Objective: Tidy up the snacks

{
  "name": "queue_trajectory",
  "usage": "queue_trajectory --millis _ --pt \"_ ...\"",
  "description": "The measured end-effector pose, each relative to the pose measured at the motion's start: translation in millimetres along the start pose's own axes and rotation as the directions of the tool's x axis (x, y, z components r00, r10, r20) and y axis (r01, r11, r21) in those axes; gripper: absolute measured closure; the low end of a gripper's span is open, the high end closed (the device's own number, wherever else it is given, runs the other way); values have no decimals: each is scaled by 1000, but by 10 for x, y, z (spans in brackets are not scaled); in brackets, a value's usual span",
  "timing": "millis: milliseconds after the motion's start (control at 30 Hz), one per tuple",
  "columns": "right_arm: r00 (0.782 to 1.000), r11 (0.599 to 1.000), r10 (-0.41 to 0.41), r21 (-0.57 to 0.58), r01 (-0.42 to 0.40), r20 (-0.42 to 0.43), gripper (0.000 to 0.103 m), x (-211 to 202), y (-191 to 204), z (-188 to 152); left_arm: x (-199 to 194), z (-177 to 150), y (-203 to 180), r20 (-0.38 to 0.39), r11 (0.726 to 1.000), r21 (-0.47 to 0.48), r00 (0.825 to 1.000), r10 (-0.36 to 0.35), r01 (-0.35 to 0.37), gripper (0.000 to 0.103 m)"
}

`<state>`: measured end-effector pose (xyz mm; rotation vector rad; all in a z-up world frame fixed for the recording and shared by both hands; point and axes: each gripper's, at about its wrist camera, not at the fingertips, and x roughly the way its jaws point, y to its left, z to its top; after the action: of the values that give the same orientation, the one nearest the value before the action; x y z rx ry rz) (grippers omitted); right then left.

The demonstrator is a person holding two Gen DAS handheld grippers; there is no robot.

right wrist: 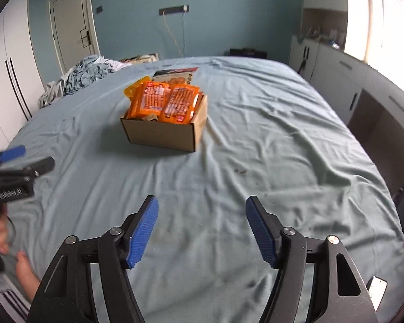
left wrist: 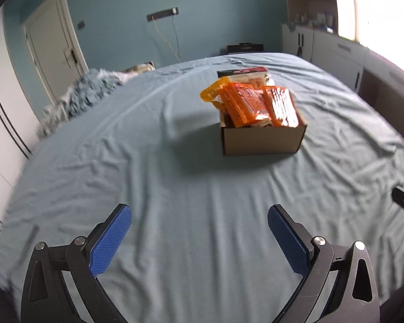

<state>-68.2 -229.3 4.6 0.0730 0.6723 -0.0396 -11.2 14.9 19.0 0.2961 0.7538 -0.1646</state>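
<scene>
Standing upright in the box (right wrist: 164, 134) mid-bed (right wrist: 256, 161), the orange snack packs (right wrist: 164, 102) look light, crinkly and slippery; I judge the top edges the best hold, pinched gently. One darker pack (right wrist: 175, 74) lies behind the box. My left claw (left wrist: 199, 242) and right claw (right wrist: 202, 231) both hang released, empty, well short.

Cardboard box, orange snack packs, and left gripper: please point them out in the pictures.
cardboard box (right wrist: 161, 134): right wrist view, front wall.
orange snack packs (right wrist: 179, 103): right wrist view, front pack's face.
left gripper (left wrist: 199, 215): left wrist view, midway between fingertips.
</scene>
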Motion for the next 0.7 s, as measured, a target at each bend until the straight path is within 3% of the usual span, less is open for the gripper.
queue_trajectory --millis 133,200,367,567,700 --pt "996 997 -79 -15 80 52 36 -134 61 -47 -149 -34 -3 54 998 35 998 41 -43 0" --pt "992 998 -66 -9 67 109 36 -218 76 -73 -179 -45 21 56 999 20 998 42 -43 0" --pt "990 1000 0 15 -2 141 36 -304 80 -213 -180 -79 86 36 999 -16 998 47 -46 0" --pt "948 999 -32 17 28 317 36 -641 41 -292 -137 -105 96 16 998 -26 998 57 -57 0" --pt "954 998 -55 8 55 295 36 -567 77 -395 -120 -116 73 11 999 -25 999 45 -44 0"
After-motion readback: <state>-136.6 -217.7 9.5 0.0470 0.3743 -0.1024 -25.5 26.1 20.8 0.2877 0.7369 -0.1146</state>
